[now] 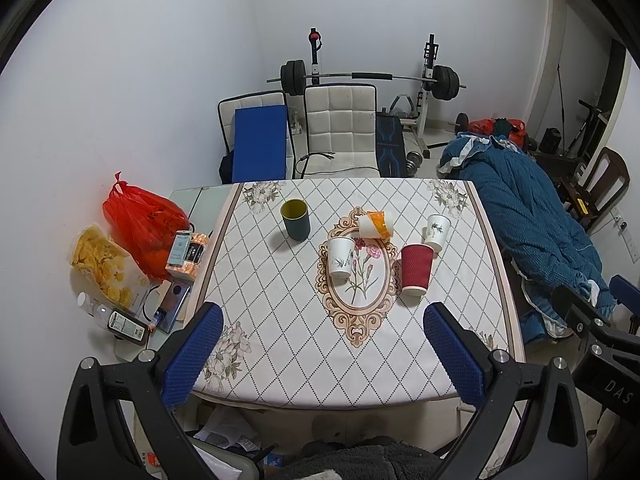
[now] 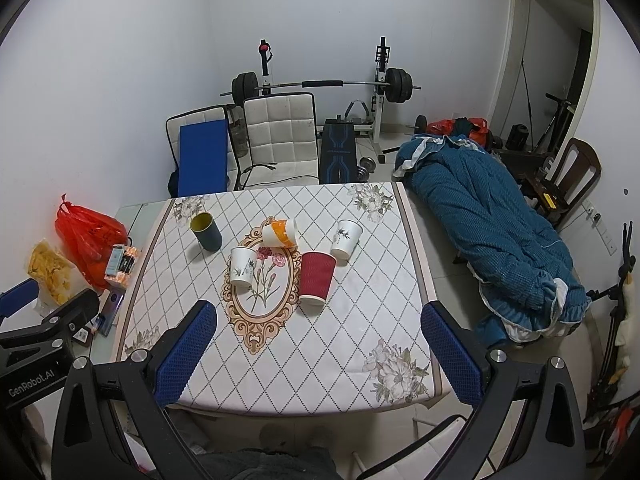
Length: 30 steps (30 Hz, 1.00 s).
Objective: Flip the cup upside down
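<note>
Several cups stand on the patterned table [image 1: 280,340]. A dark green cup [image 1: 295,219] stands upright with its mouth up at the far left. A white floral paper cup [image 1: 341,257] and another [image 1: 437,232] stand near the middle and right. A red ribbed cup [image 1: 416,269] stands upside down. An orange and white cup [image 1: 375,223] lies on its side. They also show in the right wrist view: green [image 2: 207,231], red [image 2: 316,277], orange [image 2: 280,233]. My left gripper [image 1: 322,316] and right gripper [image 2: 318,316] are both open and empty, held above the table's near edge.
Left of the table lie a red plastic bag [image 1: 140,220], a bag of chips [image 1: 100,264] and small boxes. Two white chairs [image 1: 340,128] and a weight bench stand behind. A blue quilt [image 1: 532,232] lies to the right.
</note>
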Each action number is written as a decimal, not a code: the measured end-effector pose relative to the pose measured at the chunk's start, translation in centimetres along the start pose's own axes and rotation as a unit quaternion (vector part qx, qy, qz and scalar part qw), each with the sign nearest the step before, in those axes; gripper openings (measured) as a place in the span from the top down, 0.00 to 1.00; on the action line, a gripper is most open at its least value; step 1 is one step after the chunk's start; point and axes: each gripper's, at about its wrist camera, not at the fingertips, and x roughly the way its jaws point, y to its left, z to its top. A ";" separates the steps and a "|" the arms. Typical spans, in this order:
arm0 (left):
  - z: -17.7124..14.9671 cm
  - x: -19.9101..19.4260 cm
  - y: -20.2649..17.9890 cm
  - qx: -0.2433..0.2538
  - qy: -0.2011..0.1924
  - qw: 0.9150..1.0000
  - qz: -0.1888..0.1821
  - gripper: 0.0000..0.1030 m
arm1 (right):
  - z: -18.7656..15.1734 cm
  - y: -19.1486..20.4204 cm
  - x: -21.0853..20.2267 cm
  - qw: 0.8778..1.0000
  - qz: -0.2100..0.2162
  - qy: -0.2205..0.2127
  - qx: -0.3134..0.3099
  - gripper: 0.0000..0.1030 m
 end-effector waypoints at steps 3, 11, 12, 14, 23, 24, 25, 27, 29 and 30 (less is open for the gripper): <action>0.1 0.0 -0.3 0.002 -0.002 1.000 -0.001 0.00 | 0.0 -0.1 0.0 1.000 -0.001 0.000 0.001 0.00; 0.0 0.3 -0.8 0.003 0.000 1.000 -0.004 0.00 | -0.4 -1.1 0.2 1.000 0.002 0.000 0.009 0.00; 0.0 0.4 -0.9 0.003 -0.001 1.000 -0.004 0.00 | -0.3 -1.1 0.2 1.000 0.003 0.000 0.010 0.00; 0.0 0.4 -0.9 0.003 -0.002 1.000 -0.006 0.00 | -0.4 -1.1 0.1 1.000 0.001 -0.001 0.010 0.00; 0.0 0.9 -0.9 0.011 0.000 1.000 -0.017 0.00 | -1.0 -1.9 0.3 1.000 -0.001 0.000 0.018 0.00; 0.0 1.1 -0.9 0.011 0.002 1.000 -0.019 0.00 | -1.0 -2.0 0.3 1.000 -0.001 0.001 0.020 0.00; 0.0 1.4 -0.8 0.013 0.004 1.000 -0.022 0.00 | -1.2 -2.0 0.4 1.000 -0.002 0.002 0.023 0.00; -0.2 2.0 -0.7 0.016 0.008 1.000 -0.025 0.00 | -1.3 -2.1 0.5 1.000 -0.005 0.005 0.029 0.00; -0.3 2.9 -0.6 0.021 0.011 0.999 -0.025 0.00 | -1.5 -2.2 0.7 0.999 -0.009 0.011 0.036 0.00; -0.4 3.4 -0.6 0.025 0.015 0.999 -0.023 0.00 | -1.7 -2.3 1.0 0.999 -0.010 0.016 0.041 0.00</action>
